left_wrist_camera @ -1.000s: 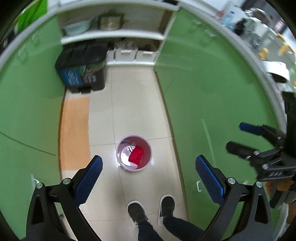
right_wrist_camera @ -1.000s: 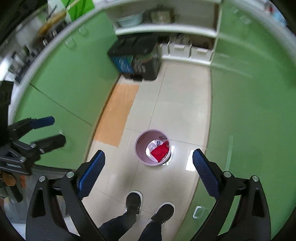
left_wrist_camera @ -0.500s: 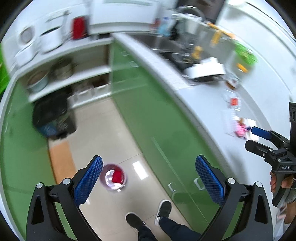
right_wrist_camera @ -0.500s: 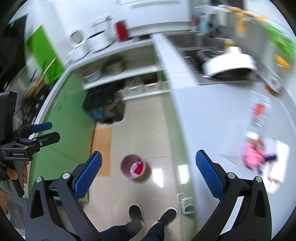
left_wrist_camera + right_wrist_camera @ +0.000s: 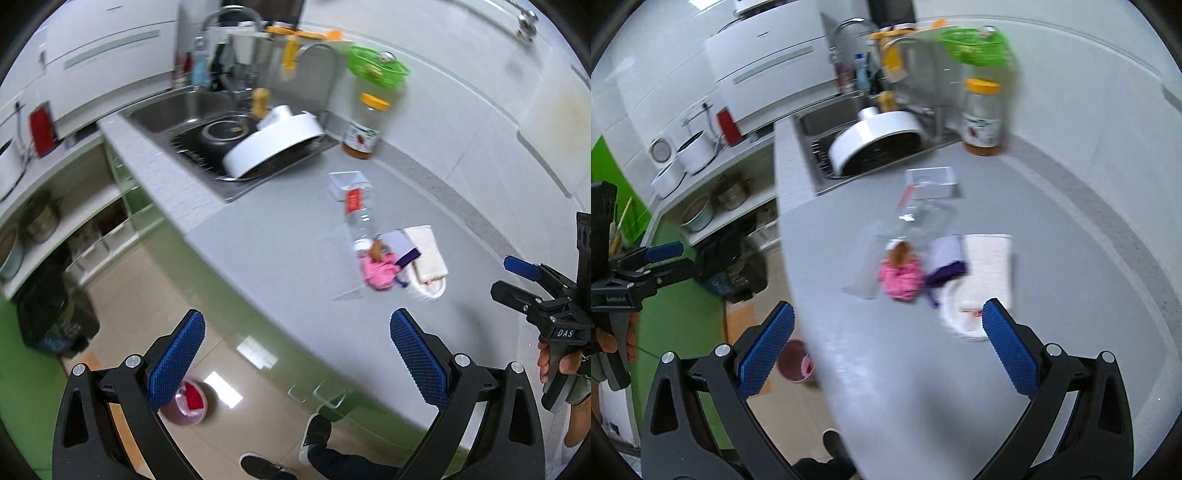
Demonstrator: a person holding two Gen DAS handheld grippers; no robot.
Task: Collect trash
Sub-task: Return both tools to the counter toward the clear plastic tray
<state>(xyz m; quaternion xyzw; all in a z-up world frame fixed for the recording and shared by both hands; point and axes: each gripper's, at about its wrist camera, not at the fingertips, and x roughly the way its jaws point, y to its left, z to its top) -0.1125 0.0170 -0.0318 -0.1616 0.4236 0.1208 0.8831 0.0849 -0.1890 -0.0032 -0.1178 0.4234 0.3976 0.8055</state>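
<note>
Both tongs, left (image 5: pixel 293 354) and right (image 5: pixel 886 347), spread wide, empty, above worktop (image 5: pixel 886 369) near pink wrapper (image 5: pixel 900 277).

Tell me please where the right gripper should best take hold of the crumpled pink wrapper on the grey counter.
Probably from above, across the middle of the crumpled pink wrapper. It lies low and bunched on the grey counter, with a purple packet close on its right, so closing near-to-far should avoid that. The right gripper is open and empty.
</note>
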